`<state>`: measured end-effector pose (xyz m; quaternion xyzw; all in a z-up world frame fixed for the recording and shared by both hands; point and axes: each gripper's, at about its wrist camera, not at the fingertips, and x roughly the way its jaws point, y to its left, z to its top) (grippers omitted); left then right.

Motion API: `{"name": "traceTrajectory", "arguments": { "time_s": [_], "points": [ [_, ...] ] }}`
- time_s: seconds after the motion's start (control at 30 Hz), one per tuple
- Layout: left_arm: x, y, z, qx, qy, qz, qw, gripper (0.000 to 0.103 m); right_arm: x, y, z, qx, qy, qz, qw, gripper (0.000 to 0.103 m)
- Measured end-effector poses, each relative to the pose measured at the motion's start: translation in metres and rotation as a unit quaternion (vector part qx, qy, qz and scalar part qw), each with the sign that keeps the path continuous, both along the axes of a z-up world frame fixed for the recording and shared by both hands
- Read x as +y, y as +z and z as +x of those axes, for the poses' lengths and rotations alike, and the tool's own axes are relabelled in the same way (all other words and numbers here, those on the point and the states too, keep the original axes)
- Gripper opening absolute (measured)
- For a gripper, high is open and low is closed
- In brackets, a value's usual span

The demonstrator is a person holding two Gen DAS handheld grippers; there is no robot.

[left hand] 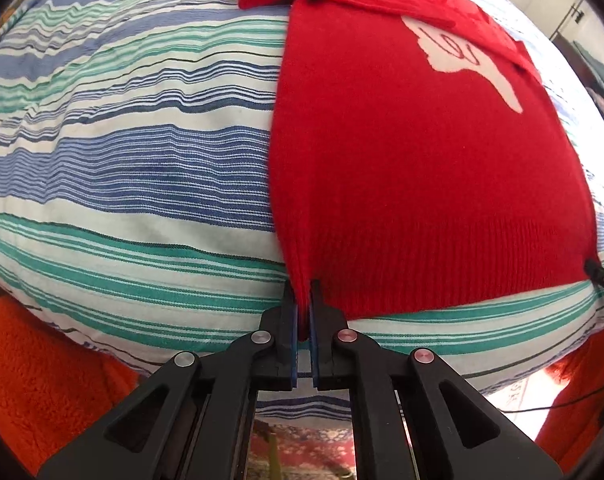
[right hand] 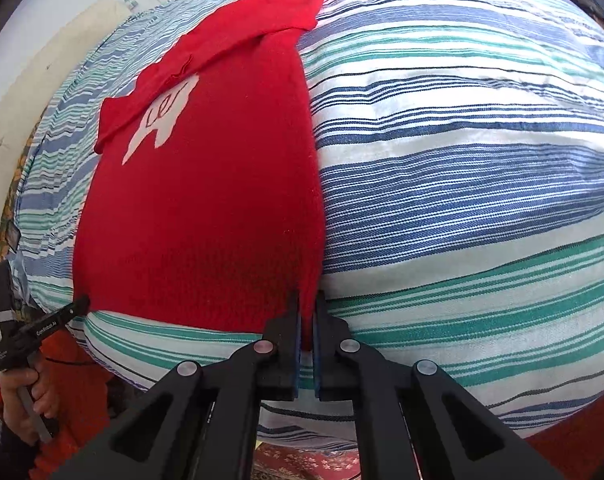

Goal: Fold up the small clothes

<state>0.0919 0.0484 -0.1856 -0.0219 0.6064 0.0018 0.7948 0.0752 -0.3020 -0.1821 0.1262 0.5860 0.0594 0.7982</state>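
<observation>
A small red knit sweater with a white motif lies flat on a striped bed cover, its sleeves folded across the top. My left gripper is shut on the sweater's near left hem corner. In the right wrist view the sweater lies at the left and my right gripper is shut on its near right hem corner. The right gripper's tip shows at the hem's other corner in the left view. The left gripper shows in the right view, held by a hand.
The blue, green and white striped cover spreads wide around the sweater and also fills the right wrist view. An orange fleece hangs below the bed's near edge. A patterned rug lies on the floor.
</observation>
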Motion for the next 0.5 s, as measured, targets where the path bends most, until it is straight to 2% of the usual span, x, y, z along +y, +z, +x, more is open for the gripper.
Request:
{"name": "traceTrajectory", "arguments": {
  "time_s": [0.13,0.17,0.23,0.3,0.33,0.4,0.43,0.5],
  "points": [
    [-0.008,0.002,0.0,-0.011,-0.009,0.02,0.9997,0.007,0.008,0.004,-0.002,-0.014,0.02,-0.037,0.999,0.003],
    [-0.008,0.004,0.0,-0.011,-0.008,0.021,0.9997,0.012,0.01,0.005,-0.003,-0.016,0.023,-0.042,0.999,0.004],
    [-0.006,0.009,0.001,-0.008,0.001,0.02,0.9998,0.033,0.01,0.007,-0.004,-0.018,0.024,-0.041,0.999,0.005],
    [0.003,0.015,0.0,0.005,0.019,0.023,0.9995,0.089,0.006,0.011,-0.005,-0.014,0.021,-0.026,0.999,0.013],
    [0.008,0.016,0.0,0.016,0.031,0.025,0.9991,0.097,0.003,0.013,-0.006,-0.011,0.016,-0.016,1.0,0.017],
    [0.017,0.016,-0.003,0.036,0.048,0.019,0.998,0.096,-0.004,0.019,-0.011,-0.009,0.007,0.0,1.0,0.03],
    [0.022,0.018,-0.005,0.044,0.054,0.015,0.9974,0.096,-0.008,0.022,-0.014,-0.009,0.003,0.001,1.0,0.031],
    [0.035,0.028,-0.014,0.041,0.074,0.019,0.9962,0.086,-0.014,0.027,-0.02,-0.01,-0.002,0.0,1.0,0.031]
  ]
}}
